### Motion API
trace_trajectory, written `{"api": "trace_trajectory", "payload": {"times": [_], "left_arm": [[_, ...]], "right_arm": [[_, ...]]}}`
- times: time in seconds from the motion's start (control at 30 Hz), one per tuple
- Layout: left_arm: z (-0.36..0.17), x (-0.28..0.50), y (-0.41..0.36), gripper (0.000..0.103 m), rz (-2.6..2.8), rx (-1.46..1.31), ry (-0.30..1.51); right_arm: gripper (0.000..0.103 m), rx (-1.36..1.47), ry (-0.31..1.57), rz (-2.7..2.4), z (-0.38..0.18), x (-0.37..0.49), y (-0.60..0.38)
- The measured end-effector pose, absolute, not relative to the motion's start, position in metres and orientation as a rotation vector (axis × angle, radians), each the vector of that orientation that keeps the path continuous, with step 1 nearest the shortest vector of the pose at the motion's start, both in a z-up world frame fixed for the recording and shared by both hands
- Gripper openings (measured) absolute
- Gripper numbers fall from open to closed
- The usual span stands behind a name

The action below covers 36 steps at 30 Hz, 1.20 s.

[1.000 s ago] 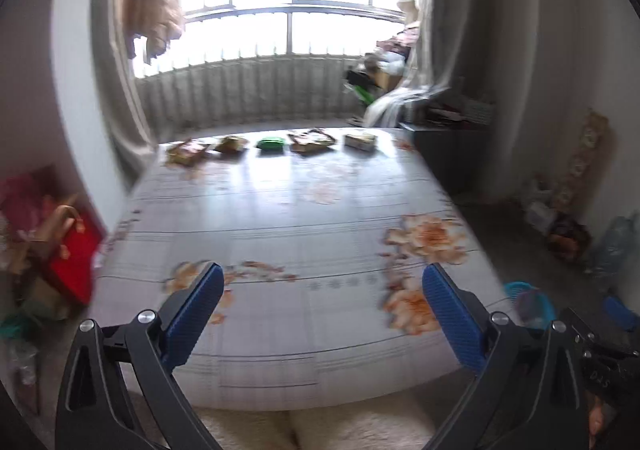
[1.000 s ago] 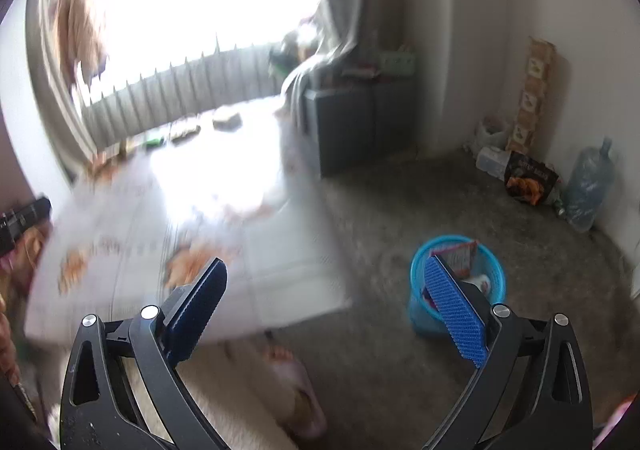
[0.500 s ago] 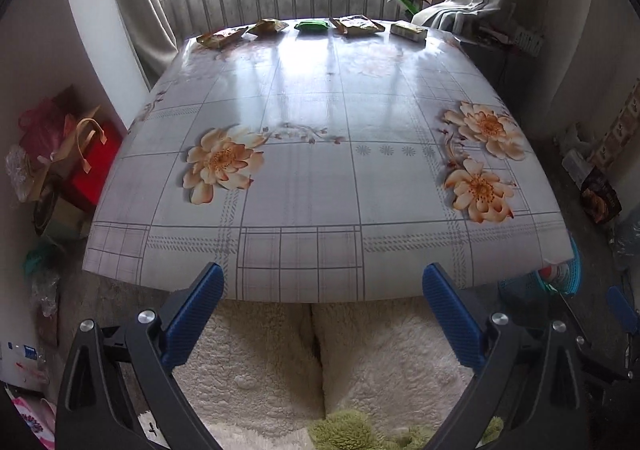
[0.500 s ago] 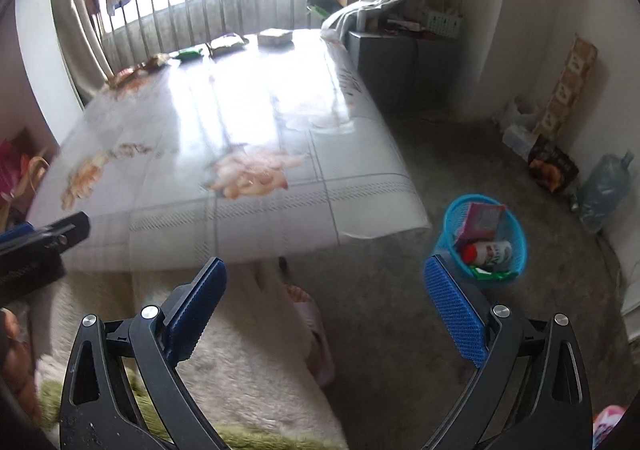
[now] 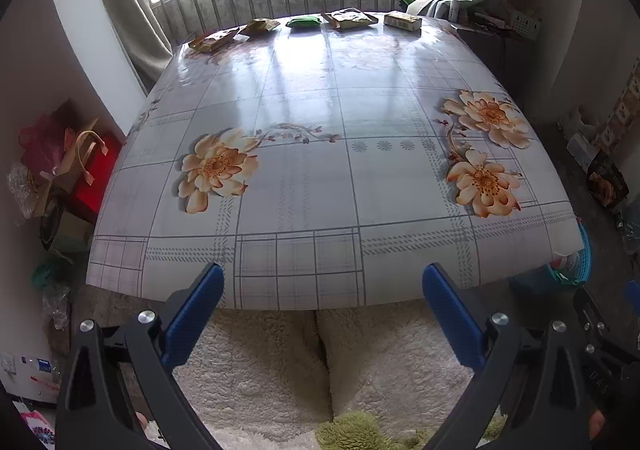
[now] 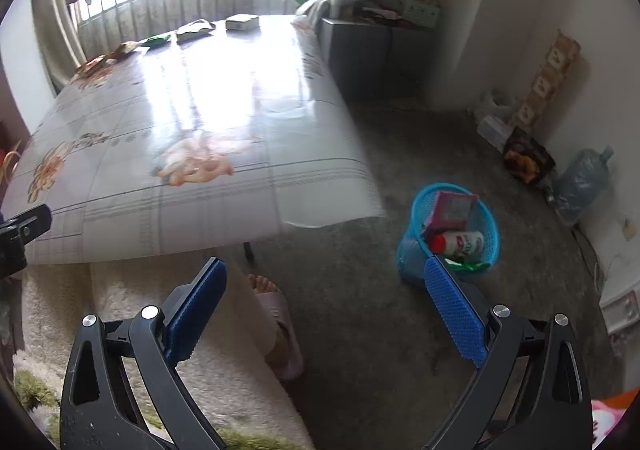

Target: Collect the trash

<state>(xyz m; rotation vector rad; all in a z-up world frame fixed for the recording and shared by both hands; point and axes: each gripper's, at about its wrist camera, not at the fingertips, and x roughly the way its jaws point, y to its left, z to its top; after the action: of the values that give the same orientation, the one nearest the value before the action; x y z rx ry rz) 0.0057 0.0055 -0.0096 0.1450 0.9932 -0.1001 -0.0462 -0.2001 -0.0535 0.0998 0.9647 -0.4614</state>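
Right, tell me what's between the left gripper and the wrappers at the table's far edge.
Nothing visible: the left gripper is open at the near edge, and only bare floral tablecloth lies before the wrappers.

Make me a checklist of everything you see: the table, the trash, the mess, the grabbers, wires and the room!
Surface: flowered glossy tablecloth, mostly bare.
Job's things: five wrappers and small boxes in a row along the far edge; blue plastic basket on the floor, already holding some trash.
Clutter: bags and red box beside the table.
Grippers: left gripper, right gripper, both open, empty.
Cables: nothing seen.
Surroundings: barred window, curtains, water bottle.
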Motion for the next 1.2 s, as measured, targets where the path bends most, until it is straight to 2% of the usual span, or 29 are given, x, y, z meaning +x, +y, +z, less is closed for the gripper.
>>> {"api": "trace_trajectory", "payload": {"times": [1.2], "left_arm": [[-0.010,0.003,-0.005,0.097,-0.111,0.184,0.991]], "right_arm": [[0.095,0.111,0.960,-0.488,-0.051,-0.052,-0.208]]}}
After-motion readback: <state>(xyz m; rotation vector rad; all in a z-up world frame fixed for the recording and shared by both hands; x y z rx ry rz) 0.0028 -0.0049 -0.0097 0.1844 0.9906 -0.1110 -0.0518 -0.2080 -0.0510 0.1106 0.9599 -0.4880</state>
